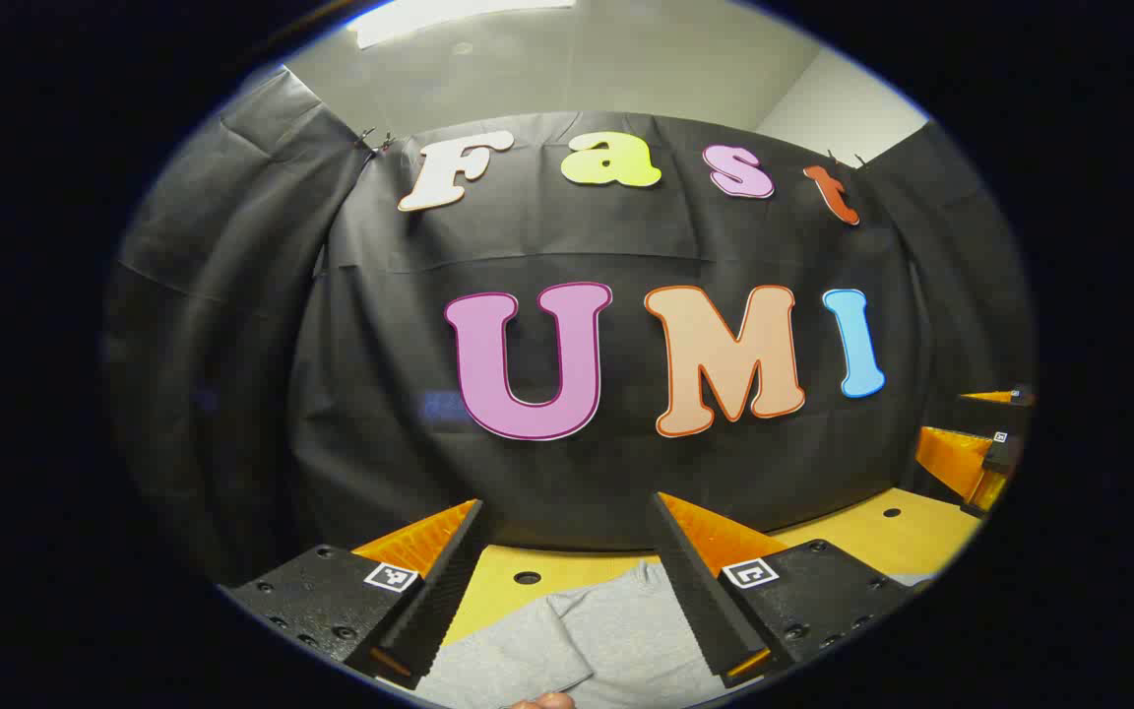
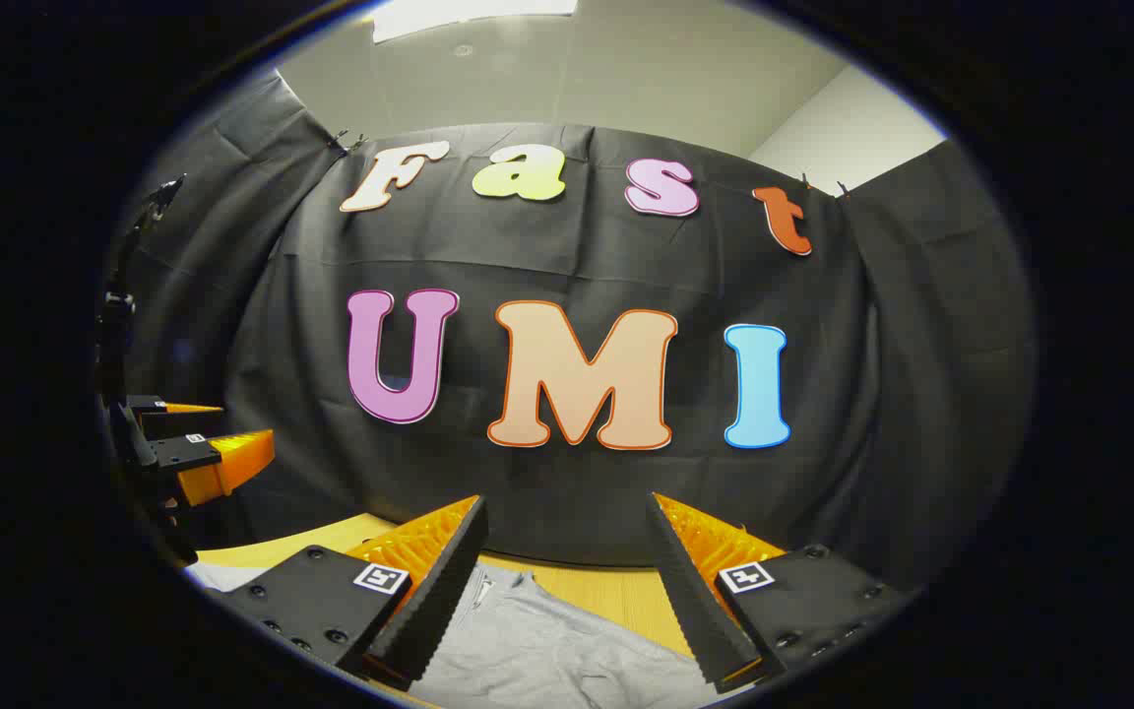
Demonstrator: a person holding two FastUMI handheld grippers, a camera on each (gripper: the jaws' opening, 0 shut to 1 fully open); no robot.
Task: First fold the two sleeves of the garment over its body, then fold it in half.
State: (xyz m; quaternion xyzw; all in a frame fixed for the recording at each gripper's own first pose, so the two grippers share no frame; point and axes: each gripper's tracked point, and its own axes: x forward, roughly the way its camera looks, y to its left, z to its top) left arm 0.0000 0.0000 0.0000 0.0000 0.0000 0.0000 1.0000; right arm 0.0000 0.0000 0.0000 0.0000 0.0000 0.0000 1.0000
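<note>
Hovering spread above grey sweatshirt [image 1: 577,640] lying on yellow counter [image 1: 882,537]: left claw [image 1: 567,581], right claw [image 2: 567,581]; black cloth wall [image 2: 567,492] looming ahead.

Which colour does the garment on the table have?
Light grey, plain with no pattern. The garment shows best in the right gripper view.

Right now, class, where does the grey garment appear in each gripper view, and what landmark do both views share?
Left gripper view: the garment lies at bottom centre on the table, between the open left claw's fingers.
Right gripper view: the garment lies at bottom centre, between the open right claw's fingers.
Shared landmark: the black cloth wall behind the table.
</note>
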